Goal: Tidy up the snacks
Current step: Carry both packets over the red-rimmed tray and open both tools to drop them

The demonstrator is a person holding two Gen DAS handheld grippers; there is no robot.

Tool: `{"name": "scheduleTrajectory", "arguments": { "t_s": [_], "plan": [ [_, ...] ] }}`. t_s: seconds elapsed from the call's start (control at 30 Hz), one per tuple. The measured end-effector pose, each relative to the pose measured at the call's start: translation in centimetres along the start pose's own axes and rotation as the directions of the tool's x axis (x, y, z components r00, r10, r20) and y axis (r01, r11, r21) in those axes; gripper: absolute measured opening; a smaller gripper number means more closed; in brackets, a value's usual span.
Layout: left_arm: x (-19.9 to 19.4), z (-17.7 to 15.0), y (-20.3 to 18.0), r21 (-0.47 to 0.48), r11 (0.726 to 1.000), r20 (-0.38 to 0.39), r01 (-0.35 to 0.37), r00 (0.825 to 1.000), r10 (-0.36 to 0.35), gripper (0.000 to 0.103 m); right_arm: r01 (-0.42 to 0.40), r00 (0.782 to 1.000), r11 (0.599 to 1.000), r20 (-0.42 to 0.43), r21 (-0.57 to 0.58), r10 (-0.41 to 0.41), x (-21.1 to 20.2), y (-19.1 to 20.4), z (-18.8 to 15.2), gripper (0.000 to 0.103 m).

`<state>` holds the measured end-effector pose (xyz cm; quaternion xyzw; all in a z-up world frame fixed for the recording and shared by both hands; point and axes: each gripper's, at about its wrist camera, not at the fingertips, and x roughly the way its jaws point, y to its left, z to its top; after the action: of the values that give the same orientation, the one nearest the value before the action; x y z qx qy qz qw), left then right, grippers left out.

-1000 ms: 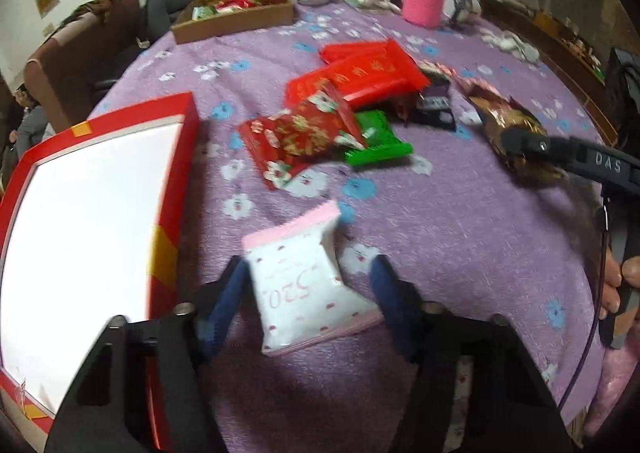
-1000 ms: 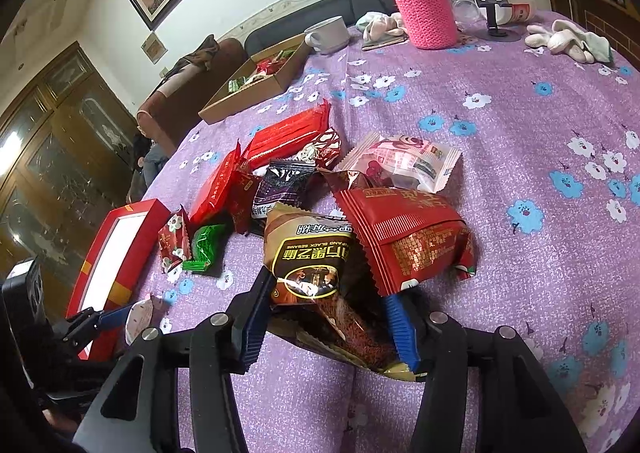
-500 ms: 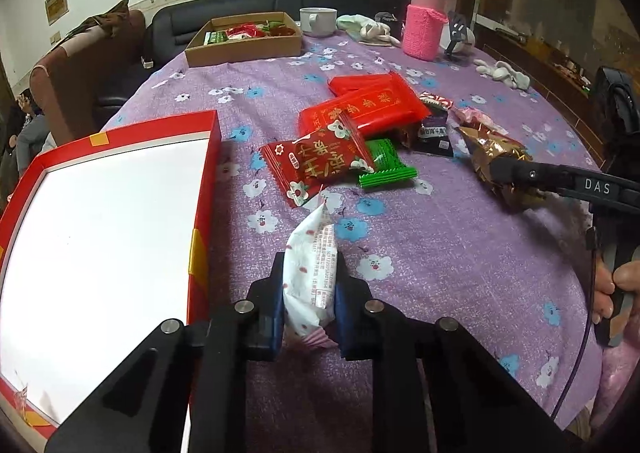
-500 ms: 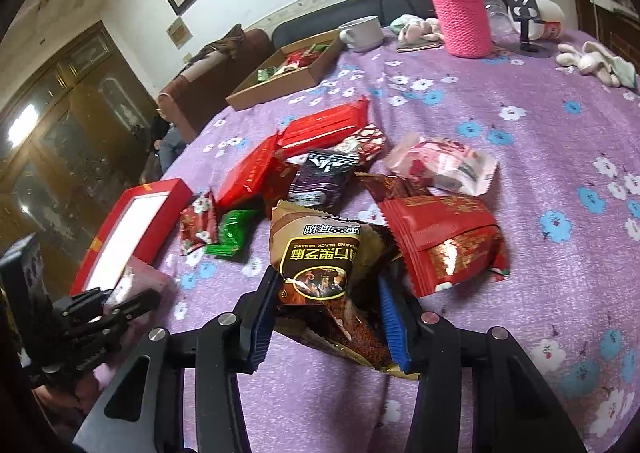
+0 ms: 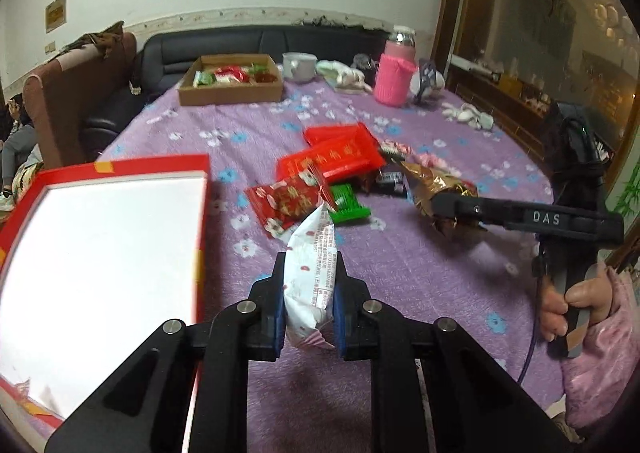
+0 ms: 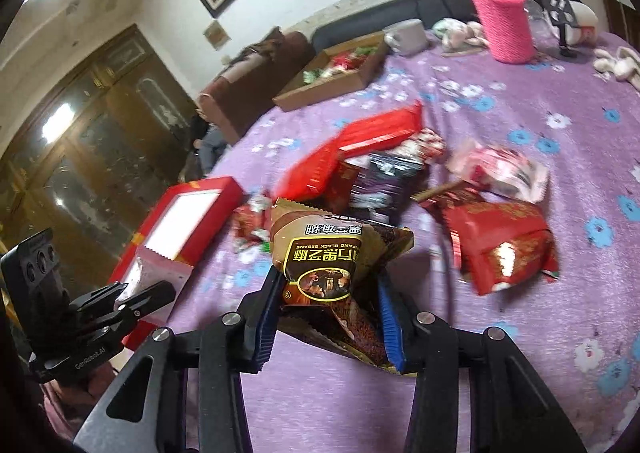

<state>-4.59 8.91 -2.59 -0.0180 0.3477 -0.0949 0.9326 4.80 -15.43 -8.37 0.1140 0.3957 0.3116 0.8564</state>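
Observation:
My left gripper (image 5: 308,285) is shut on a white and pink snack packet (image 5: 310,273) and holds it above the purple cloth, right of the red box with a white inside (image 5: 100,245). My right gripper (image 6: 330,293) is shut on a brown and gold black sesame bag (image 6: 324,253), lifted off the table; it also shows in the left wrist view (image 5: 436,189). A pile of snacks lies mid-table: red packs (image 5: 332,157), a red flowered packet (image 5: 288,203), a green packet (image 5: 348,205).
A cardboard tray of snacks (image 5: 232,83), a white cup (image 5: 300,65), and a bottle in a pink knit sleeve (image 5: 394,75) stand at the far side. A red bag (image 6: 500,241) and a pink packet (image 6: 500,171) lie right of my right gripper.
My left gripper closed on the white and pink packet and lifted it. My right gripper closed on the sesame bag and raised it off the cloth.

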Motion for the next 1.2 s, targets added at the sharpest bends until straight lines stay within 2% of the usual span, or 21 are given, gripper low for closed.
{"name": "scheduleTrajectory", "arguments": {
  "t_s": [0.1,0.27,0.47,0.57,0.77,0.93,1.0,1.03,1.07,1.13,1.2],
  "plan": [
    [-1.7,0.2,1.4,-0.022,0.999,0.043,-0.027,0.999,0.028,0.016,-0.055,0.998,0.998,0.011,-0.012,0.055,0.0,1.8,0.2,0.044],
    [-3.5,-0.1,4.6,-0.065,0.991,0.075,-0.116,0.99,0.12,0.016,-0.116,0.992,0.99,-0.051,-0.081,0.113,2.6,7.2,0.7,0.044],
    [-3.9,-1.5,8.7,-0.131,0.963,0.045,-0.234,0.969,0.241,0.016,-0.192,0.977,0.974,-0.113,-0.12,0.179,7.1,13.3,0.5,0.044],
    [-3.8,-2.2,10.2,-0.141,0.942,0.026,-0.303,0.95,0.31,0.016,-0.232,0.968,0.965,-0.132,-0.124,0.215,8.8,15.7,0.3,0.044],
    [-2.9,-3.5,12.0,-0.155,0.927,-0.024,-0.341,0.94,0.341,0.016,-0.255,0.958,0.951,-0.175,-0.174,0.225,11.4,19.8,-1.2,0.044],
    [-2.7,-4.0,12.4,-0.156,0.918,-0.037,-0.363,0.931,0.362,0.017,-0.225,0.966,0.946,-0.18,-0.232,0.186,12.2,21.8,-2.2,0.048],
    [-2.9,-4.0,12.6,-0.161,0.915,-0.042,-0.369,0.929,0.367,0.021,-0.223,0.966,0.946,-0.186,-0.235,0.181,12.3,22.0,-2.5,0.049],
    [-2.9,-4.0,12.6,-0.167,0.913,-0.046,-0.372,0.928,0.37,0.029,-0.232,0.963,0.945,-0.191,-0.231,0.19,12.3,22.0,-2.3,0.049],
    [-3.0,-4.1,12.8,-0.174,0.91,-0.048,-0.376,0.926,0.374,0.046,-0.244,0.96,0.944,-0.197,-0.224,0.201,12.2,22.0,-2.3,0.05],
    [-3.4,-4.1,12.9,-0.192,0.898,-0.04,-0.397,0.917,0.397,0.066,-0.259,0.955,0.943,-0.204,-0.209,0.218,11.9,21.8,-2.3,0.057],
    [-4.0,-4.2,13.0,-0.196,0.888,-0.019,-0.415,0.907,0.42,0.068,-0.265,0.955,0.943,-0.191,-0.202,0.227,11.5,21.3,-2.1,0.057]
  ]
}}
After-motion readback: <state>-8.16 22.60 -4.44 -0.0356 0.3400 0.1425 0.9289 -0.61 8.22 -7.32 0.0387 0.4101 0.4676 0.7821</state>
